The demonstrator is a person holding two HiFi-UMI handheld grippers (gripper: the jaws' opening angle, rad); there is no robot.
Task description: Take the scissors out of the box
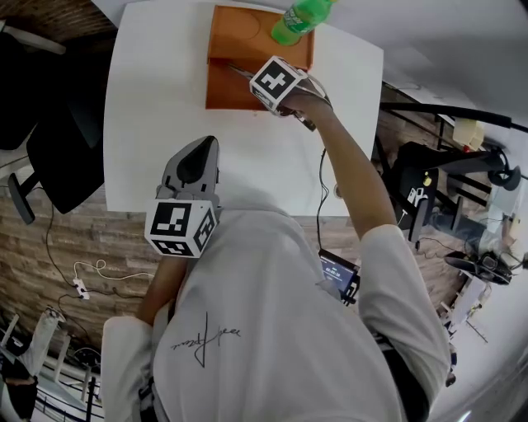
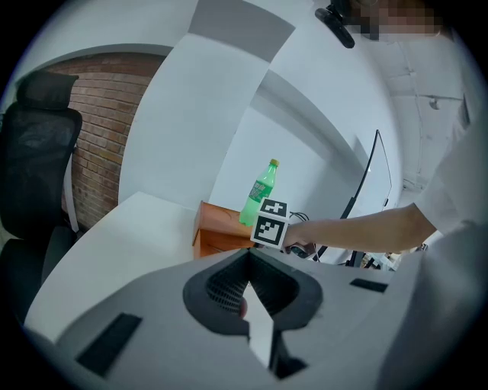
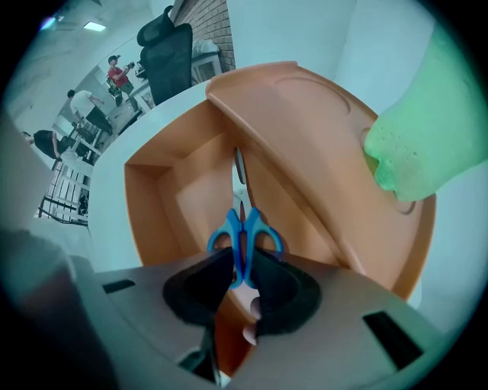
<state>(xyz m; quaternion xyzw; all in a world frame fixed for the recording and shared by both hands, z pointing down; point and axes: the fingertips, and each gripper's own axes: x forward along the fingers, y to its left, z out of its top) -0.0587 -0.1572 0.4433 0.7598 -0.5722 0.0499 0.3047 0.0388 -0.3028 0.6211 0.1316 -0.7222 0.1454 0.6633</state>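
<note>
The scissors (image 3: 244, 228), with blue handles and steel blades, lie in the open orange box (image 3: 152, 190), blades pointing away. In the right gripper view my right gripper (image 3: 240, 268) points down into the box, its black pads closed against both sides of the blue handles. From the head view the right gripper (image 1: 262, 82) with its marker cube hovers over the box (image 1: 223, 92) at the table's far edge. My left gripper (image 1: 196, 157) rests low over the near part of the table, jaws together and holding nothing; in its own view the left gripper (image 2: 248, 283) faces the box (image 2: 217, 232).
A green plastic bottle (image 1: 301, 18) stands on the raised orange lid (image 3: 305, 129) at the back of the box. The white table (image 1: 157, 107) ends just past the box. A black office chair (image 1: 58, 140) stands to the left; cables and equipment crowd the floor on the right.
</note>
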